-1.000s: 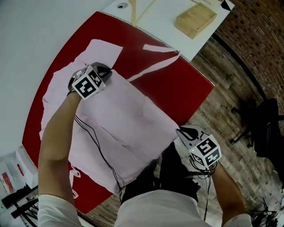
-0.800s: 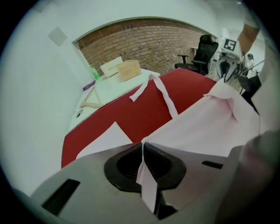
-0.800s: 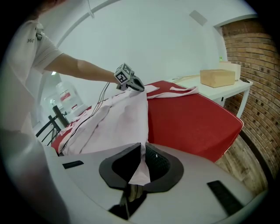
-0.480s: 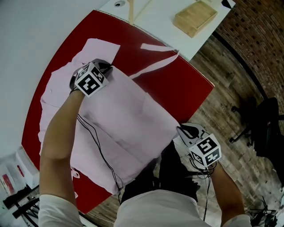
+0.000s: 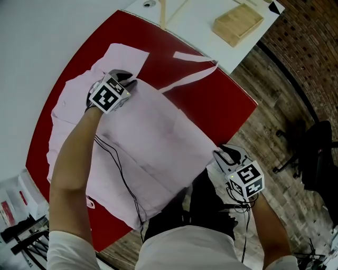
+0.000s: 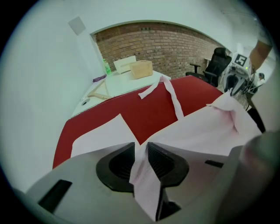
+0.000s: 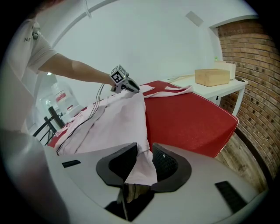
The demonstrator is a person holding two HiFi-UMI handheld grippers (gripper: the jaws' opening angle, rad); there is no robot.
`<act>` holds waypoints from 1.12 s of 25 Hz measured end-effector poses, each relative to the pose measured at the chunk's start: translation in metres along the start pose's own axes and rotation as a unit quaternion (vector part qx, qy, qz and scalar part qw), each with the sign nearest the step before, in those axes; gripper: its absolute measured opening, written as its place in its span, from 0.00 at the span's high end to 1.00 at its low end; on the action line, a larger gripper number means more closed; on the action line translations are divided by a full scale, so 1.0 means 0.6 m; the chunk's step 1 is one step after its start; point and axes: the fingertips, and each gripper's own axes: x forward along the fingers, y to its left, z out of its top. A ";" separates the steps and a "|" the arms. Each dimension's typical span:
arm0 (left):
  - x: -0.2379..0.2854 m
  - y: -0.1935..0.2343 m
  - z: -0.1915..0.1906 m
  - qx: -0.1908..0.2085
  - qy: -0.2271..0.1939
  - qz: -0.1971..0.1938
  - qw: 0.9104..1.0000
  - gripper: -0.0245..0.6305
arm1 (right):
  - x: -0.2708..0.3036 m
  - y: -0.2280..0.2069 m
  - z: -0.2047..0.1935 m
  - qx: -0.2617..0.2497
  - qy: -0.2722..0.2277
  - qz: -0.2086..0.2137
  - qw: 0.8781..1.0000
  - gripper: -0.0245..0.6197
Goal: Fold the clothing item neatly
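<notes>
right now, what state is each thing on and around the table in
pink garment: partly folded over on the red table, one edge running between both grippers
left gripper: jaws have just been opening, slightly apart, garment edge between them
right gripper: jaws have just been opening, slightly apart, garment corner between them
wooden box: lying flat on the white table

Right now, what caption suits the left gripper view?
Left gripper, jaws just opening, with pink garment edge between them, above the red table.
</notes>
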 end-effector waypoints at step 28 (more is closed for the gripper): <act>-0.304 -0.106 -0.195 -0.339 -0.171 0.110 0.919 0.85 | 0.029 -0.039 0.144 -0.104 0.014 -0.023 0.994 0.81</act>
